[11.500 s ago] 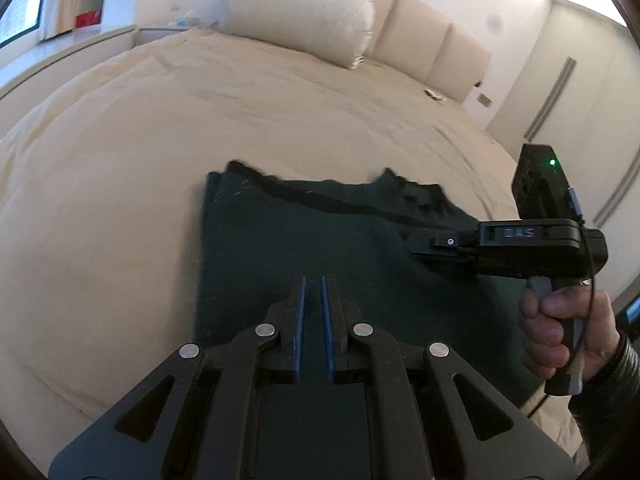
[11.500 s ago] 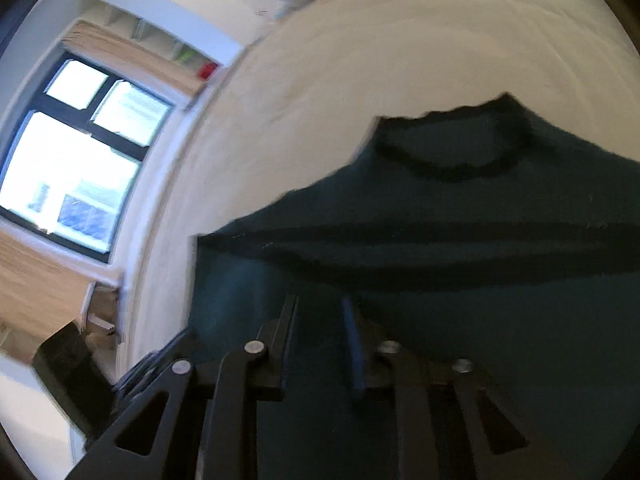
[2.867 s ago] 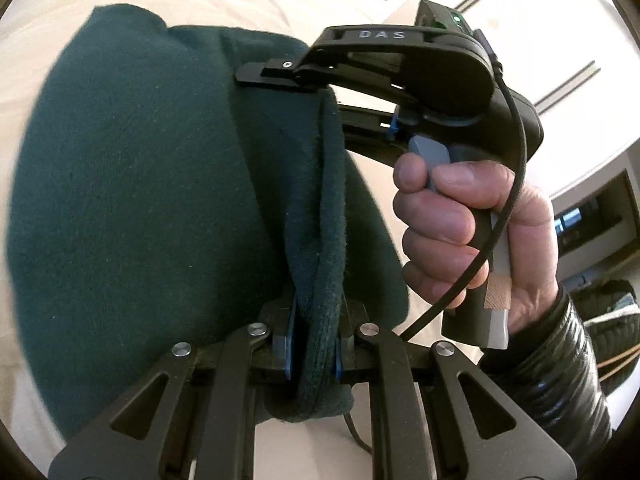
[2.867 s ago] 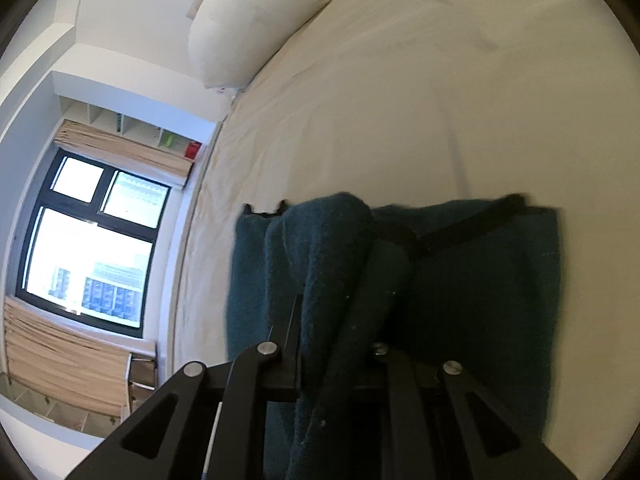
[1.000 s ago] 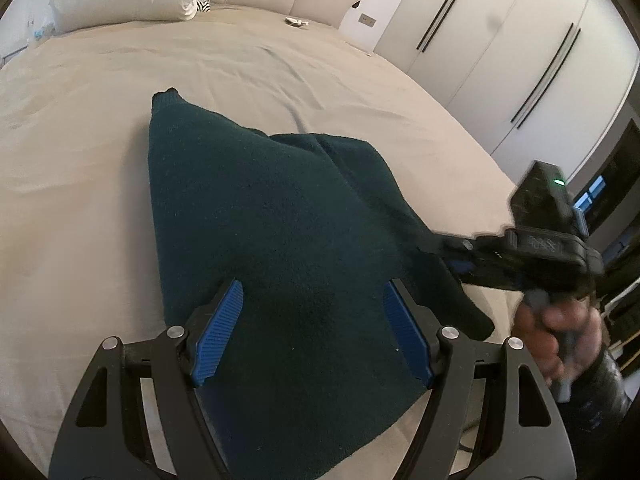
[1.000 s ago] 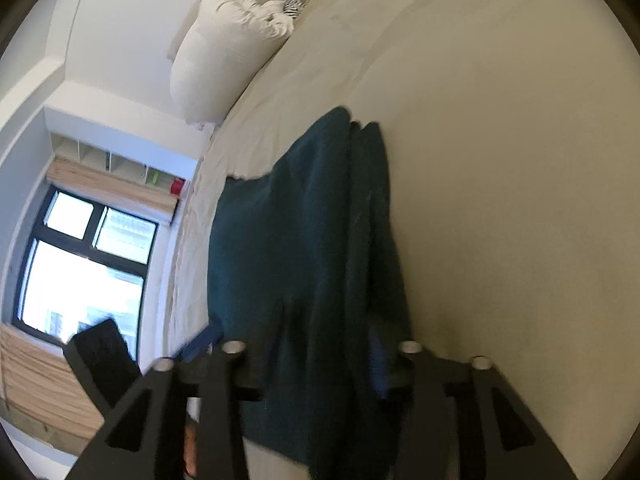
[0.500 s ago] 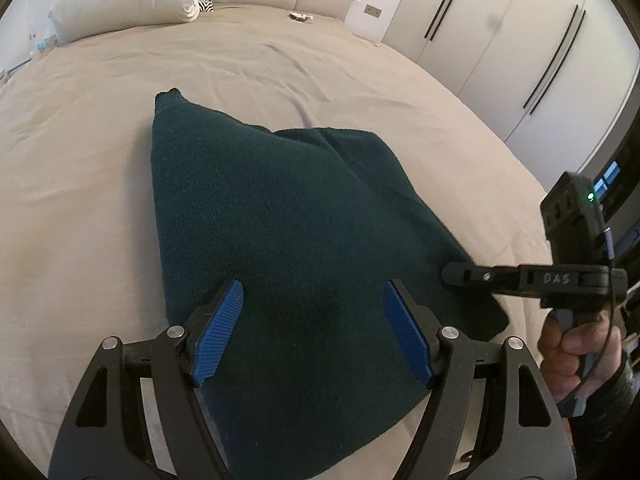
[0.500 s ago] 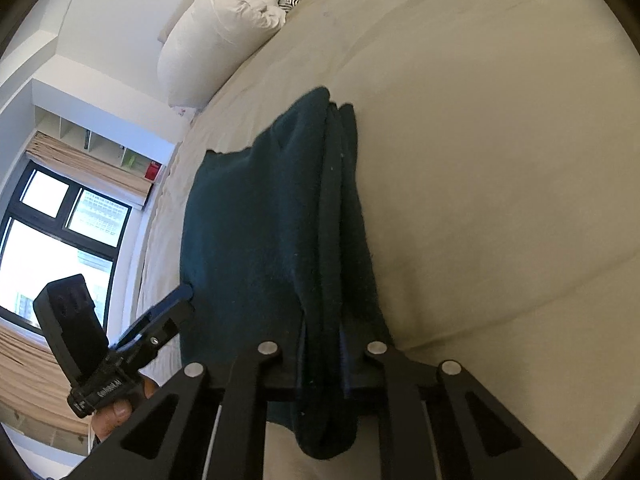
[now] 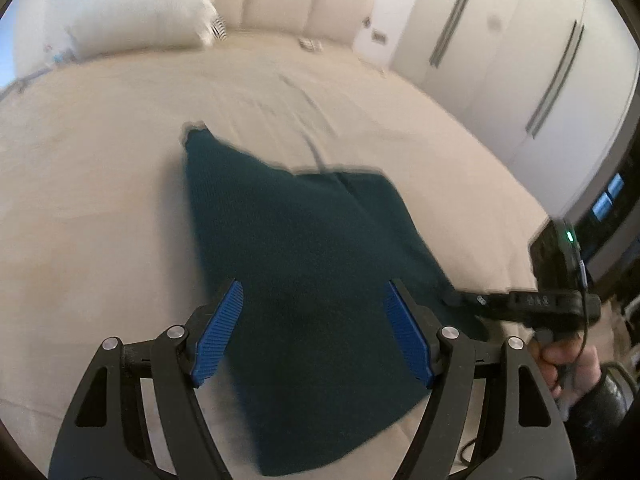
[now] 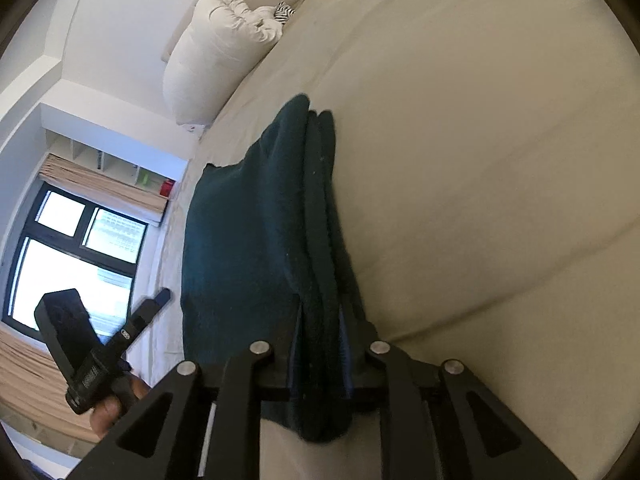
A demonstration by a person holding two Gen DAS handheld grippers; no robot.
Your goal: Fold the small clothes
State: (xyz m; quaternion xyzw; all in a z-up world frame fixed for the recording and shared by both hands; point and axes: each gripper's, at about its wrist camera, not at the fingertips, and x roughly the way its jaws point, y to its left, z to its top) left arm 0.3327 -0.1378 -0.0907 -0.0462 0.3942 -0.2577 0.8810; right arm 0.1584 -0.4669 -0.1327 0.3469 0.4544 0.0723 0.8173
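Our right tool [image 10: 320,356] pinches the folded garment's [image 10: 248,232] edge; our left tool [image 9: 312,336] gapes wide above it. Tugging could unravel the layers.

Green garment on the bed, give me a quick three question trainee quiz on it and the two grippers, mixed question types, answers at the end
1. True or false: the left gripper is clamped on the garment.
2. Which gripper grips the garment's folded edge? A) left B) right C) neither
3. Fill in: the garment lies on the ____.

Key:
1. False. Its blue pads stand wide apart above the cloth.
2. B. The right gripper is closed on the stacked layers at the garment's near edge.
3. Bed, with a white pillow at its far end.
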